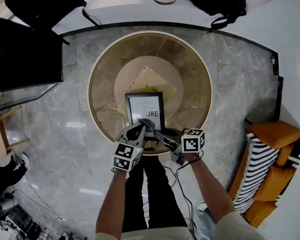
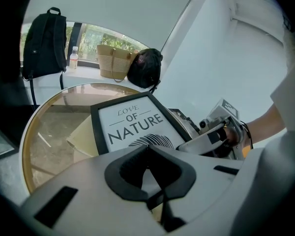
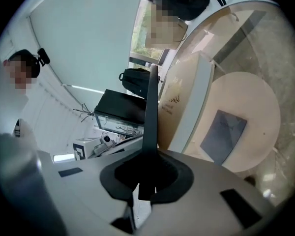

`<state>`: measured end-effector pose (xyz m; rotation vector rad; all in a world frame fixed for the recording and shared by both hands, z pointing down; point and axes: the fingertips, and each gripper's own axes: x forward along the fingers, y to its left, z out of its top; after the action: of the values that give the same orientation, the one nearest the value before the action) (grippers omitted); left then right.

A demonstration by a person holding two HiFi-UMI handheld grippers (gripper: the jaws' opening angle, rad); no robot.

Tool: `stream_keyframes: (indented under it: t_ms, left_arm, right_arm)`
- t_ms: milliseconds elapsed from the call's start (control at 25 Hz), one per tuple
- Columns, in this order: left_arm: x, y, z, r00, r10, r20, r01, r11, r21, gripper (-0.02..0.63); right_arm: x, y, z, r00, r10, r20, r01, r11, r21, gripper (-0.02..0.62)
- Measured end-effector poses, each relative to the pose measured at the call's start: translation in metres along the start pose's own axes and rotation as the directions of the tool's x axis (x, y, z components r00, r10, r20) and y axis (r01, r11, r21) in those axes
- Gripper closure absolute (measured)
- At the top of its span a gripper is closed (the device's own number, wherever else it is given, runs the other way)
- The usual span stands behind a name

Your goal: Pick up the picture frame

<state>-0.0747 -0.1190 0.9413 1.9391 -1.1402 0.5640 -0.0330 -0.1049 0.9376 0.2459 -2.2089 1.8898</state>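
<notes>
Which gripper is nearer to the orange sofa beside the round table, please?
Right. The right gripper holds the picture frame at the corner on the side of the orange sofa; the left gripper sits beyond it, farther from the sofa.

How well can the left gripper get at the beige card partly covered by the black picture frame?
Probably not now. The left gripper looks shut on the near edge of the black picture frame, which covers the near part of the beige card. Only the card's far part shows bare.
</notes>
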Motion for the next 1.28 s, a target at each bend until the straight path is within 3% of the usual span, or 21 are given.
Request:
stream_keyframes:
  t_ms: [200, 400, 720, 920, 1280]
  left_arm:
    - [-0.022, 0.007, 0.003, 0.999, 0.024, 0.027, -0.024, 1.0, -0.004, 0.584]
    - [-0.049, 0.008, 0.007, 0.999, 0.037, 0.036, -0.037, 0.999, -0.004, 0.584]
    - [-0.117, -0.003, 0.023, 0.996, 0.044, 0.073, -0.044, 0.999, -0.005, 0.584]
    - [-0.17, -0.019, 0.035, 0.992, 0.047, 0.119, -0.051, 0.998, 0.025, 0.584]
    - [-0.264, -0.041, 0.047, 0.978, 0.065, 0.198, -0.072, 0.997, 0.028, 0.584]
  right_arm:
    - [0.0, 0.012, -0.006, 0.995, -0.098, 0.003, 0.098, 0.992, -0.082, 0.546]
    - [-0.001, 0.031, -0.003, 0.984, -0.162, 0.067, 0.168, 0.982, -0.088, 0.546]
    - [-0.007, 0.08, 0.0, 0.943, -0.289, 0.163, 0.313, 0.939, -0.141, 0.546]
    - [-0.011, 0.126, -0.008, 0.924, -0.314, 0.218, 0.344, 0.932, -0.114, 0.546]
    - [-0.036, 0.209, -0.03, 0.89, -0.358, 0.283, 0.411, 0.897, -0.159, 0.546]
